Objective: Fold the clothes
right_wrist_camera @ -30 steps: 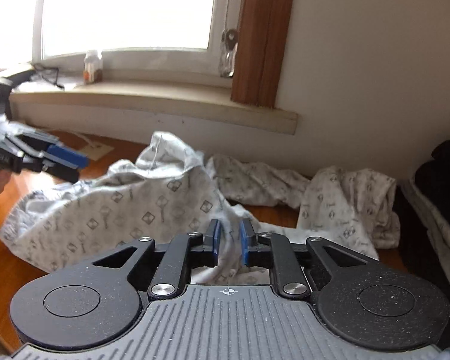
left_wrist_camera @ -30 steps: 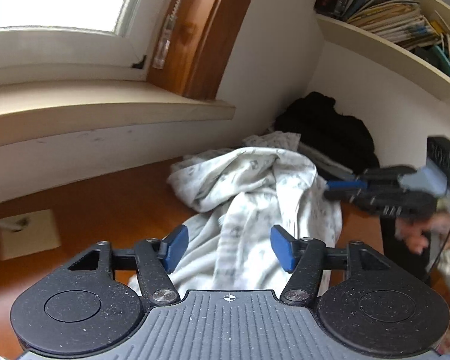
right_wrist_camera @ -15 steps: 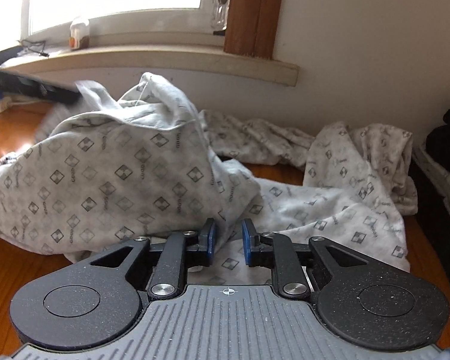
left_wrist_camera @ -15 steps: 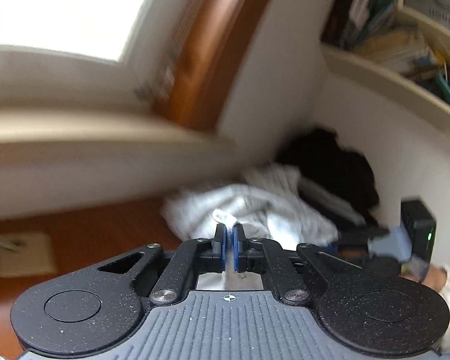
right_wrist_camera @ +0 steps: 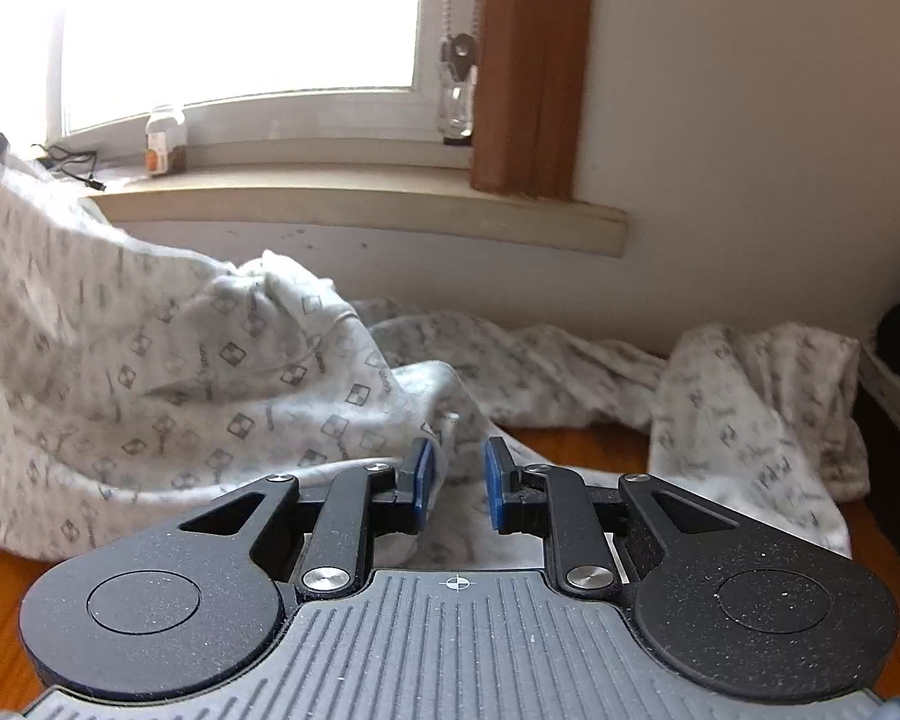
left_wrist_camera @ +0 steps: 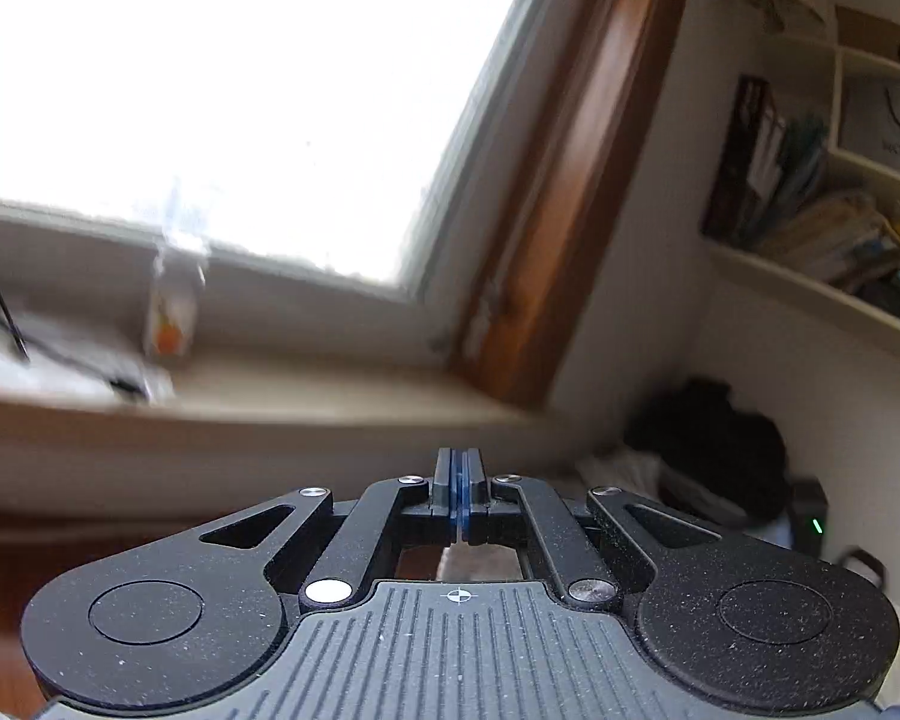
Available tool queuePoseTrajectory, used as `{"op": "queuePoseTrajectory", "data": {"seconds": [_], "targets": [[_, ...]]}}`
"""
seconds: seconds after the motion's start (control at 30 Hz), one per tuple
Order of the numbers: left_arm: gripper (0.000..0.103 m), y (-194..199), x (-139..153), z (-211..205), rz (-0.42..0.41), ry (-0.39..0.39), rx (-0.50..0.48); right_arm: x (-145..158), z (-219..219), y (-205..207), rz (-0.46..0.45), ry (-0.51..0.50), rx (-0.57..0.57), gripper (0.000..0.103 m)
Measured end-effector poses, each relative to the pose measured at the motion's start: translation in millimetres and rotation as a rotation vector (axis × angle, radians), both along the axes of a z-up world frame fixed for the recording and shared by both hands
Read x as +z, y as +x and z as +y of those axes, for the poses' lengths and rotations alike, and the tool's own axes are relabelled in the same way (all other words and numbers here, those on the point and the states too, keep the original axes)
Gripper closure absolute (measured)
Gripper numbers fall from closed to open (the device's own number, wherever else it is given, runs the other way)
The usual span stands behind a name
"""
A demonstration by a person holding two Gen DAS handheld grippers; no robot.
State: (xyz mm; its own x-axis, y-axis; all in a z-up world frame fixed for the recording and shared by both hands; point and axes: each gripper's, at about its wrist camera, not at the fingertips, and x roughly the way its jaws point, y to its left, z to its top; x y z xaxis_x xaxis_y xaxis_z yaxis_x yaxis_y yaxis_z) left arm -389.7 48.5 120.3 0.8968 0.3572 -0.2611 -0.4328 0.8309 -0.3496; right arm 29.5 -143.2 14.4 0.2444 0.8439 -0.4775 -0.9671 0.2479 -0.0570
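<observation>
My right gripper [right_wrist_camera: 455, 483] is low over the wooden table [right_wrist_camera: 6, 576], and its blue pads [right_wrist_camera: 420, 480] stand a little apart, with a bunched fold of the patterned white garment [right_wrist_camera: 168, 384] lying just in the gap and below it; I cannot tell if the pads touch the cloth. From these fingers the garment goes mostly to the left, where a big part rises up like a tent toward the left edge of the view, as if something lifts it there. A thinner part runs to the right along the wall and ends in a crumpled heap [right_wrist_camera: 756, 402]. So the long axis is left to right, across my fingers, not away from them. My left gripper [left_wrist_camera: 461, 495] has its pads pressed together, but this view is tilted up and blurred, and I cannot tell if cloth is pinched between them. I judge the right gripper is nearer to the loose cloth. Behind all this are the window sill [right_wrist_camera: 354, 204] and a small jar [right_wrist_camera: 165, 141].
</observation>
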Motion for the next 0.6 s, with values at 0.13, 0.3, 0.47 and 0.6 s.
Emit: {"op": "queuePoseTrajectory", "data": {"seconds": [0.13,0.3,0.47,0.6], "targets": [[0.101,7.3,-27.6,-0.2,0.103,-0.021,-0.005,0.9,1.9,0.9,-0.003,0.025,-0.025,0.076],[0.072,1.7,-36.4,12.8,0.125,-0.037,0.046,-8.7,1.9,4.4,-0.012,0.001,-0.04,0.068],[0.059,1.3,-44.9,33.0,0.135,-0.073,0.066,-15.9,-2.3,11.5,0.022,-0.018,-0.043,0.061],[0.045,15.3,-61.7,49.1,0.153,-0.116,0.05,-18.0,-7.7,16.4,0.043,-0.013,-0.05,0.061]]}}
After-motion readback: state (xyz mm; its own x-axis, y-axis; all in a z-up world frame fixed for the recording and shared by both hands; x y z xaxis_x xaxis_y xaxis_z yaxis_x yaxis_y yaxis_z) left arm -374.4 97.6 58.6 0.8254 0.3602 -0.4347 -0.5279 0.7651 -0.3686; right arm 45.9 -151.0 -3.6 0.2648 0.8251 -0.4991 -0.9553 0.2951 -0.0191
